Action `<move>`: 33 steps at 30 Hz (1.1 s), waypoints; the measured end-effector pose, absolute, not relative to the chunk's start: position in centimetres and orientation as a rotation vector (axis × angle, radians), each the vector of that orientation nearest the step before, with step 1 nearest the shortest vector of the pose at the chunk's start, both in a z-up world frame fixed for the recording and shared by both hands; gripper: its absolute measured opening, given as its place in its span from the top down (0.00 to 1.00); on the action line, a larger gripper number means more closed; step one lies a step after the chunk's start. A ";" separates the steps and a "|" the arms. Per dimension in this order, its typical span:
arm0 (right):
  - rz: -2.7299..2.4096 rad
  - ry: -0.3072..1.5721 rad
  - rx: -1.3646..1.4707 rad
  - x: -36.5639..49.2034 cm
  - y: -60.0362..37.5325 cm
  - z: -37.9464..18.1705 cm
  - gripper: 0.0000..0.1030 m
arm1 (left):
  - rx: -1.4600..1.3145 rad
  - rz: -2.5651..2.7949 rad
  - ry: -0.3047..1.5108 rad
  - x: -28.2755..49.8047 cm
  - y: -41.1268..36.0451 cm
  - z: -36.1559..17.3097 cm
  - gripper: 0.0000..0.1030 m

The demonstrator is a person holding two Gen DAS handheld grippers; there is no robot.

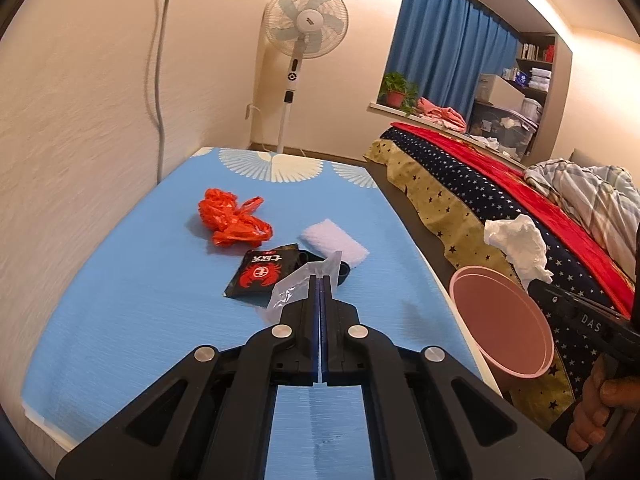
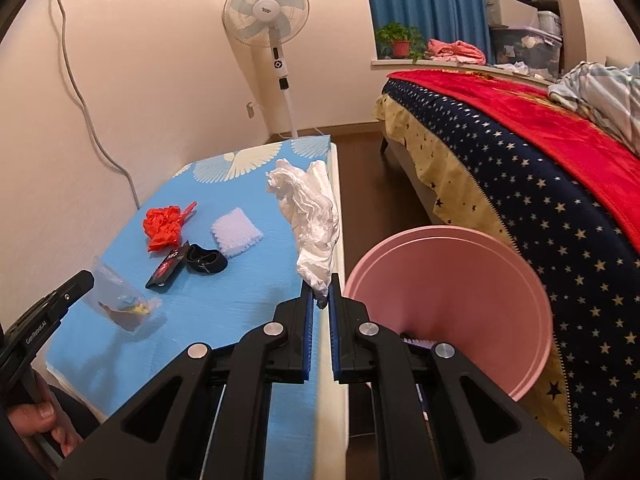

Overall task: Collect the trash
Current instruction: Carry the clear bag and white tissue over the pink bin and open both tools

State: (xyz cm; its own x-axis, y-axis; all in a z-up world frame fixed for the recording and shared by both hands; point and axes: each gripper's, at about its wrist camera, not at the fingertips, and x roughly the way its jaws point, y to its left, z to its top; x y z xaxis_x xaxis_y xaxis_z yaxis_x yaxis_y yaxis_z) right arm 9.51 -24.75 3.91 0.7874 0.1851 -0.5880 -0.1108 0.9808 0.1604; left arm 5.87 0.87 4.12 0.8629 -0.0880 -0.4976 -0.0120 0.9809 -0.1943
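My left gripper (image 1: 320, 278) is shut on a clear plastic bag (image 1: 298, 294) and holds it above the blue table (image 1: 120, 300); the bag also shows in the right wrist view (image 2: 124, 304). My right gripper (image 2: 321, 280) is shut on a crumpled white tissue (image 2: 310, 220), held up beside the pink bin (image 2: 452, 304), which is also in the left wrist view (image 1: 502, 324). On the table lie an orange plastic bag (image 1: 230, 216), a black snack wrapper with a red crab (image 1: 262, 274), a white sponge pad (image 1: 334, 242) and a small black shoe (image 2: 206, 260).
A bed (image 2: 540, 184) with a starred cover stands right of the bin across a narrow strip of floor. A standing fan (image 1: 302, 40) is beyond the table's far end. The wall runs along the table's left side.
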 end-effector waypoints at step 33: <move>-0.007 0.640 0.187 8.8 -32.8 2.0 0.93 | -0.101 -0.212 0.490 7.1 -5.8 5.5 1.00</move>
State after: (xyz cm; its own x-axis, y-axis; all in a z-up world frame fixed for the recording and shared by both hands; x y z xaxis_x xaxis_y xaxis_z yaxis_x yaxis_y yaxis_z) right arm 8.85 -32.76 2.00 0.8025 0.0512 -0.5944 0.0642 0.9831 0.1713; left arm 7.10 -5.77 5.48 0.8608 -0.2260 -0.4560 0.1777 0.9731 -0.1469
